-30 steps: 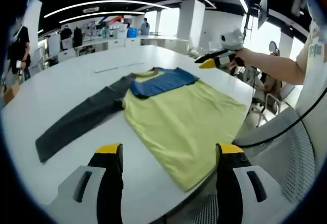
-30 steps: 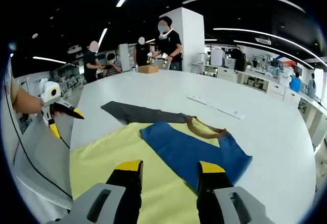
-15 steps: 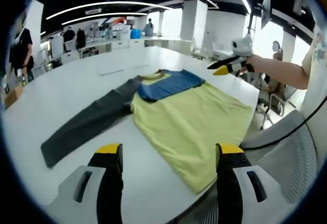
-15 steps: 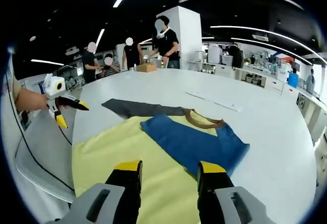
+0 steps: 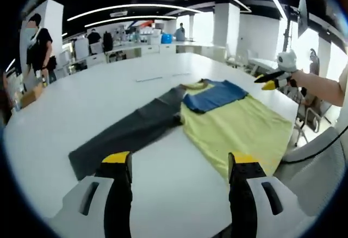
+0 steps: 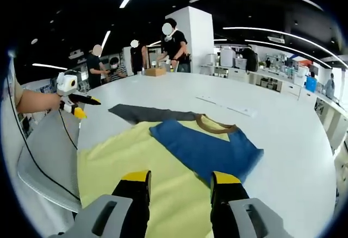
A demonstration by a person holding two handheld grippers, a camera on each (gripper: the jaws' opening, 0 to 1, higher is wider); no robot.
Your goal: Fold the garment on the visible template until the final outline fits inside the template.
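Observation:
A long-sleeved shirt lies flat on the white table (image 5: 81, 96). Its yellow body (image 5: 234, 129) is nearest the table edge. One blue sleeve (image 5: 215, 94) is folded across the chest, and a dark grey sleeve (image 5: 130, 132) stretches out to the left. My left gripper (image 5: 179, 159) hovers open above bare table, short of the shirt. In the right gripper view the yellow body (image 6: 130, 162), blue sleeve (image 6: 204, 151), brown collar (image 6: 215, 126) and grey sleeve (image 6: 149, 114) show. My right gripper (image 6: 180, 178) hangs open over the yellow body. The right gripper (image 5: 274, 77) also appears beyond the shirt, and the left gripper (image 6: 76, 105) off its left side.
Thin white strips (image 6: 228, 107) lie on the table (image 6: 283, 135) past the collar. A grey mesh chair (image 6: 46, 162) stands at the near table edge. Several people (image 6: 174, 42) stand at the far end beside a cardboard box (image 6: 156, 72).
The left gripper view has swung, so the shirt now sits further right and away. In the right gripper view the left gripper has shifted slightly up and right. The shirt lies as before.

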